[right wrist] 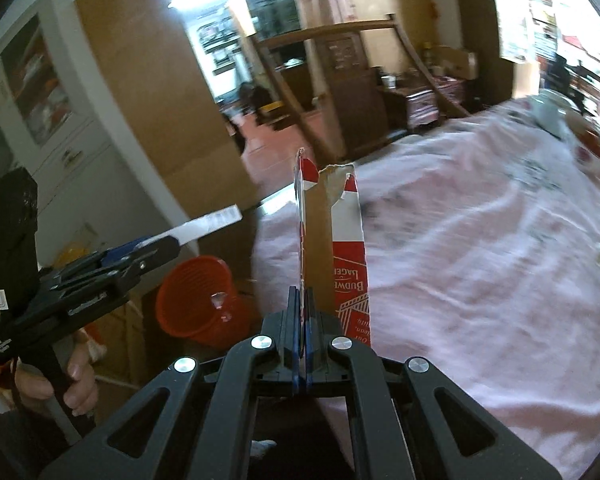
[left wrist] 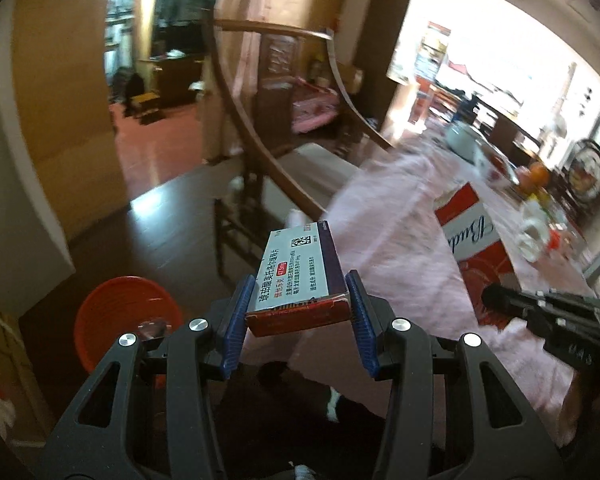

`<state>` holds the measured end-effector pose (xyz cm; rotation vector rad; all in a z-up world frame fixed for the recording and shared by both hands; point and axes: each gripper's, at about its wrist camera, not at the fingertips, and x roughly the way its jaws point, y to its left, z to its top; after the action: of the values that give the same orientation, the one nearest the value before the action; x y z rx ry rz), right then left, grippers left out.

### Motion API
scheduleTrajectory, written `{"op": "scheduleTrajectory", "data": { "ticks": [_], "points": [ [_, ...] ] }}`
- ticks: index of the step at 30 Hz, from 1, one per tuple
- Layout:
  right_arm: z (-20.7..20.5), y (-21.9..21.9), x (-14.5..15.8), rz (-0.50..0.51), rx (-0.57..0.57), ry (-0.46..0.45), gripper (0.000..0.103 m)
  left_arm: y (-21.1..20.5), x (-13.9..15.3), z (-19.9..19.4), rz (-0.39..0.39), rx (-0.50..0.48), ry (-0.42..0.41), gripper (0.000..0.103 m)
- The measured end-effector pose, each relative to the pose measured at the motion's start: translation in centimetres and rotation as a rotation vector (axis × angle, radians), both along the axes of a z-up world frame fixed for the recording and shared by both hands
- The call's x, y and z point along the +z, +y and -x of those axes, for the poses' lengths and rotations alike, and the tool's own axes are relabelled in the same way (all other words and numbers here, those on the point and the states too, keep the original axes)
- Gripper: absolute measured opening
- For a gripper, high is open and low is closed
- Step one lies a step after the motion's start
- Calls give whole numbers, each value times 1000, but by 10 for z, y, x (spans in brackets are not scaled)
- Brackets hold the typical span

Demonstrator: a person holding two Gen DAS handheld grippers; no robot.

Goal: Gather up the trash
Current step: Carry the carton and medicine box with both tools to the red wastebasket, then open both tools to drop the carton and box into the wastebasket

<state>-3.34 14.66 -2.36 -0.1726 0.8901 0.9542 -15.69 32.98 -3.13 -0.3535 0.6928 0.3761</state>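
1. Trash is already in both tools: the left gripper [left wrist: 300, 308] pinches a small medicine box [left wrist: 300, 276] across its narrow width, its blue pads [left wrist: 236, 320] pressing the two long sides, so the box juts forward along the fingers and can fall free once they part.

2. Held by its near end, the medicine box hangs in the air over the edge of the pink cloth [left wrist: 400, 248], with dark floor [left wrist: 172, 216] below and to its left.

3. The right gripper [right wrist: 302, 320] has its jaws pressed together on a thin wall of a torn red-and-white beer carton [right wrist: 332, 240]. Gripping one panel suits a carton too broad to span, and it stands upright ahead of the fingers.

4. In the left wrist view the same beer carton [left wrist: 472, 248] shows to the right, beside the black body of the right gripper [left wrist: 548, 312]; whether its lower edge touches the cloth is hard to tell through the blur.

5. An orange bin [left wrist: 128, 320] stands on the floor at lower left, seen also as the orange bin [right wrist: 196, 300] in the right wrist view, between the two tools. It is the likely destination, which would explain why both items are carried clear of the surface.

6. A hand [right wrist: 60, 380] grips the handle of the left gripper [right wrist: 156, 250], angling it downward, a pose that favours a drop into the bin.
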Motion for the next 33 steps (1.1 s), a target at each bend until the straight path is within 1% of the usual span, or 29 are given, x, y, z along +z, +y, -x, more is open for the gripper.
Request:
{"op": "scheduleTrajectory", "data": {
  "ticks": [2, 8, 15, 21, 23, 27, 31, 33],
  "points": [
    [7, 17, 0, 2, 35, 2, 3, 8, 1, 9, -10, 40, -8, 46],
    [26, 65, -3, 14, 145, 19, 3, 33, -5, 23, -4, 131, 5, 46],
    [40, 131, -19, 58, 261, 40, 3, 77, -31, 38, 35, 240, 60, 46],
    [44, 190, -49, 115, 340, 94, 3, 126, -70, 49, 78, 359, 136, 46],
    [47, 210, -62, 138, 367, 117, 3, 147, -90, 55, 105, 398, 174, 46],
    [56, 256, -93, 189, 434, 171, 3, 171, -121, 61, 132, 437, 225, 46],
    [64, 282, -124, 235, 473, 205, 3, 193, -158, 70, 172, 491, 288, 46],
    [63, 289, -138, 248, 478, 231, 3, 199, -172, 72, 175, 505, 328, 46]
  ]
}}
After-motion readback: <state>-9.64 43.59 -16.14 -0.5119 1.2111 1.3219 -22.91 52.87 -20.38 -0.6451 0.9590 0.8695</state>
